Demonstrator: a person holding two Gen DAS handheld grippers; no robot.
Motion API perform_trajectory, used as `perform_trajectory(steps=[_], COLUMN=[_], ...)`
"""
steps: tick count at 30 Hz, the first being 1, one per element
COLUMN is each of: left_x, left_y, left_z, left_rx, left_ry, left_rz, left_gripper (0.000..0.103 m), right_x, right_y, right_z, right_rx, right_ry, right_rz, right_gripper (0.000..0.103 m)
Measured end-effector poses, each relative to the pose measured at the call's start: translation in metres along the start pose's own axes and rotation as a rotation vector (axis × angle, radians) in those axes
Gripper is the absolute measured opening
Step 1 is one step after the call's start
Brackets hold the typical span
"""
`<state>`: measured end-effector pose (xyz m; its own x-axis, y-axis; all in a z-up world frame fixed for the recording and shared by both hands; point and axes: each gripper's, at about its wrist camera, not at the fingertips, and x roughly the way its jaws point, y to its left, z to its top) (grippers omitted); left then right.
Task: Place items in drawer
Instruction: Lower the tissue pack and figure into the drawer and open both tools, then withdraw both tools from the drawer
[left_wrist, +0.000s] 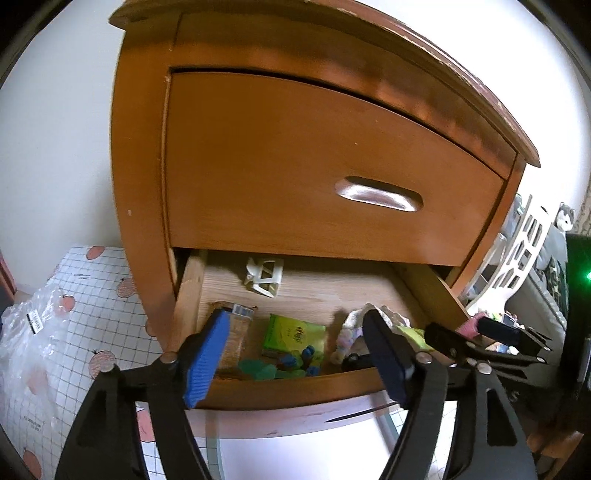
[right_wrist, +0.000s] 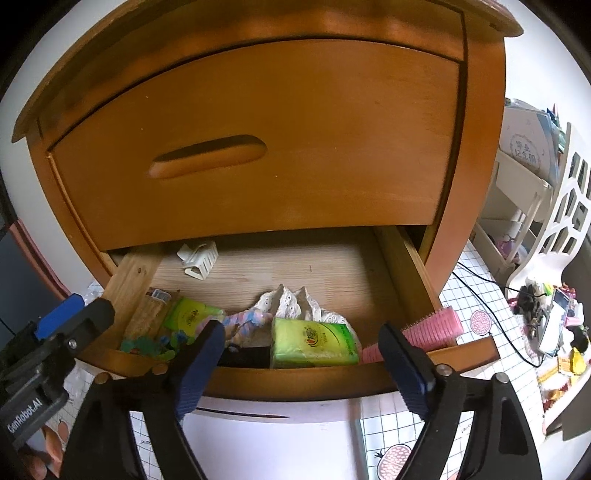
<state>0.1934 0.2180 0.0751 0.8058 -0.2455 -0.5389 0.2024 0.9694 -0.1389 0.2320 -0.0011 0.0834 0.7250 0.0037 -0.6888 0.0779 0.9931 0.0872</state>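
Lower drawer (right_wrist: 399, 254) of the brown wooden nightstand (left_wrist: 332, 147) is pulled out, pale wood inside, already cluttered. Both tongs hover at its front edge: the left gripper (left_wrist: 295, 354) is spread wide with nothing between its blue pads, and the right gripper (right_wrist: 306, 363) is spread too, pinching nothing. Two green tissue packs: one (right_wrist: 314, 343) at the front, one (right_wrist: 192, 314) further left. One white hair clip (right_wrist: 197, 260) at the back, one white lace cloth (right_wrist: 295, 304), one pastel braided cord (right_wrist: 247, 321). Only the right view shows the pink comb (right_wrist: 432, 332) propped across the drawer's right front corner in full. The left view alone shows the crinkled plastic bag (left_wrist: 37, 332) on the checked mat.
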Motion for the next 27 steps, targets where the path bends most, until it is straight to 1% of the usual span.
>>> perform_trajectory(steps=[1, 2, 3, 5, 9, 10, 17, 20, 23, 27], left_x=[-0.002, -0.004, -0.005, -0.009, -0.018, -0.021, -0.037, -0.041, -0.038, -0.028], left_y=[0.000, 0.001, 0.001, 0.002, 0.000, -0.001, -0.005, -0.004, -0.001, 0.006], left_z=[0.000, 0.000, -0.001, -0.002, -0.006, -0.008, -0.024, -0.034, -0.044, -0.053], left_rx=[-0.001, -0.003, -0.006, -0.013, -0.003, 0.002, -0.004, -0.015, -0.027, -0.045], left_ry=[-0.004, -0.011, -0.016, -0.025, -0.068, -0.077, -0.106, -0.113, -0.094, -0.049], left_rz=[0.008, 0.016, 0.021, 0.029, 0.066, 0.081, 0.106, 0.106, 0.100, 0.116], left_gripper=[0.080, 0.081, 0.082, 0.091, 0.098, 0.103, 0.103, 0.103, 0.103, 0.103], right_x=[-0.001, -0.002, -0.003, -0.005, -0.010, -0.012, -0.022, -0.024, -0.019, -0.011], right_y=[0.000, 0.000, 0.000, 0.000, -0.002, -0.003, -0.008, -0.010, -0.014, -0.015], right_z=[-0.001, -0.002, -0.003, -0.005, -0.010, -0.012, -0.025, -0.037, -0.050, -0.063], right_rx=[0.001, 0.001, 0.000, 0.002, 0.007, 0.008, 0.022, 0.022, 0.034, 0.028], right_ry=[-0.002, -0.008, -0.015, -0.017, -0.029, -0.033, -0.062, -0.079, -0.058, -0.032], right_rz=[0.001, 0.004, 0.005, 0.012, 0.018, 0.018, 0.017, -0.006, -0.006, -0.010], right_gripper=[0.095, 0.102, 0.103, 0.103, 0.103, 0.103, 0.103, 0.103, 0.103, 0.103])
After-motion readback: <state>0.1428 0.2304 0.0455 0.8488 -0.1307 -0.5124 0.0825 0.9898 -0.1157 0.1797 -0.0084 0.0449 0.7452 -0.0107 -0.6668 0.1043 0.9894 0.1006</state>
